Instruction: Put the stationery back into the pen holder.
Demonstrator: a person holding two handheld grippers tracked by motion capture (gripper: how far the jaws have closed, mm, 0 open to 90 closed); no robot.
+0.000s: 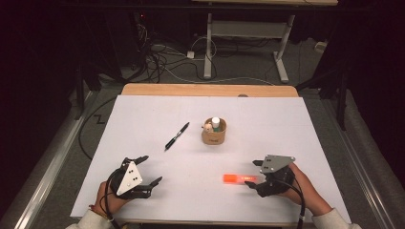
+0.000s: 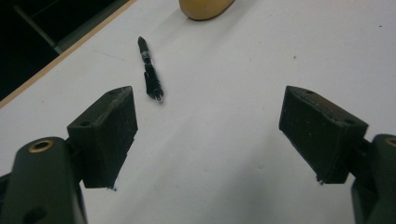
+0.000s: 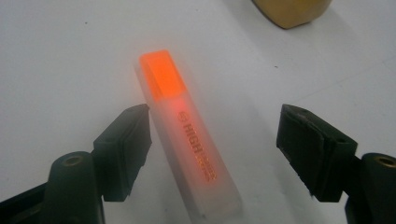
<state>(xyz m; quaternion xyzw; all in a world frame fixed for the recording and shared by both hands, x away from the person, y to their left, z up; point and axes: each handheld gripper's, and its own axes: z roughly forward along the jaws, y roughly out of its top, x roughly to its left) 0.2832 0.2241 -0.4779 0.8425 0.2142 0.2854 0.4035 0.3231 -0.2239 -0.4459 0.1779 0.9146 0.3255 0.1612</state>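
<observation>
Work in hand: the person appears to be collecting writing tools from the table [image 1: 143,109] into the small tan cup [image 1: 214,137] at its middle; this is a judgement from the layout.
Right gripper [image 1: 254,174]: near right of the table, jaws wide apart, nothing clamped. In the right gripper view the right gripper [image 3: 212,140] straddles the highlighter with a jaw on each side; the left jaw sits just beside the barrel, but contact cannot be confirmed.
Highlighter [image 1: 238,179]: lies flat on the white sheet, near right, orange cap pointing left toward the table's middle. In the right gripper view the highlighter [image 3: 187,135] runs lengthwise between the jaws, cap end farthest from the camera.
Left gripper [image 1: 145,169]: near left, jaws spread, holding nothing. In the left gripper view the left gripper [image 2: 210,121] faces bare sheet.
Pen [image 1: 176,136]: black, lying slanted left of the cup and apart from it. The left gripper view shows the pen [image 2: 149,70] beyond the jaws, not between them.
Cup contents: 1 white-capped item and 1 pale small thing stand inside; what they are is too small to tell.
Done so far: 2 items are already in the cup.
Left to do: closing on the highlighter, lifting it, carrying it to the cup; then likely the same for the pen.
</observation>
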